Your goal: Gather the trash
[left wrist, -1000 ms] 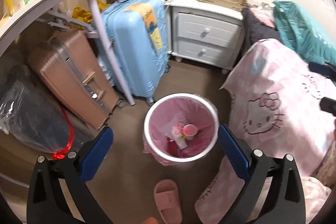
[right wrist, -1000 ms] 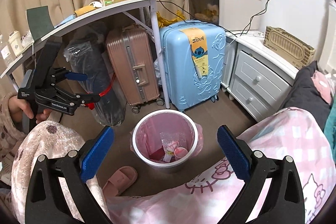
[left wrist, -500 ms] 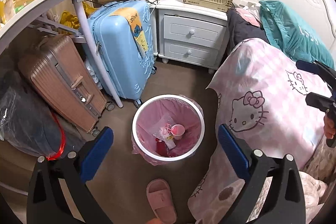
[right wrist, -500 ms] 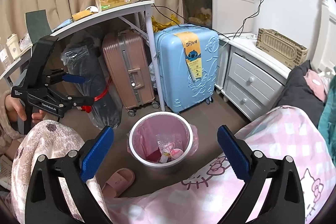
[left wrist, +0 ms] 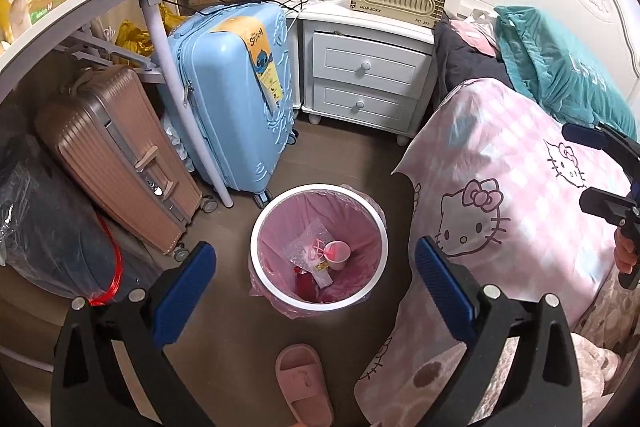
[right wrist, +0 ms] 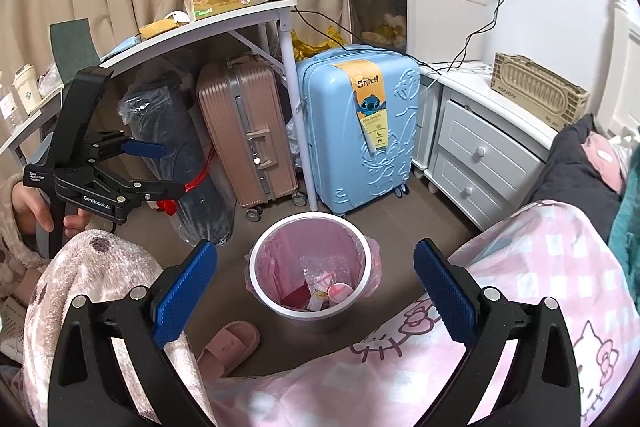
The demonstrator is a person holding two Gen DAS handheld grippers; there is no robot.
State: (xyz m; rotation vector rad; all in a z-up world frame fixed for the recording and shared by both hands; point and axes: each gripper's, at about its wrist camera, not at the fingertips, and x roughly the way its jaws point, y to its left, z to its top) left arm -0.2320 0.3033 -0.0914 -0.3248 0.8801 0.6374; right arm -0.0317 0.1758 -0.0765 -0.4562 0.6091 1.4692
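Both jaws gape empty above the upright trash bin (left wrist: 378,227), mouth up

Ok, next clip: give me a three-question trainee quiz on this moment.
1. True or false: both grippers' jaws stand open and empty.
2. What lines the trash bin?
A. pink bag
B. black bag
C. nothing
3. Fill in: the pink slipper lies on the ____ near the bin.

Key:
1. True: left gripper and right gripper hold nothing.
2. A.
3. floor.
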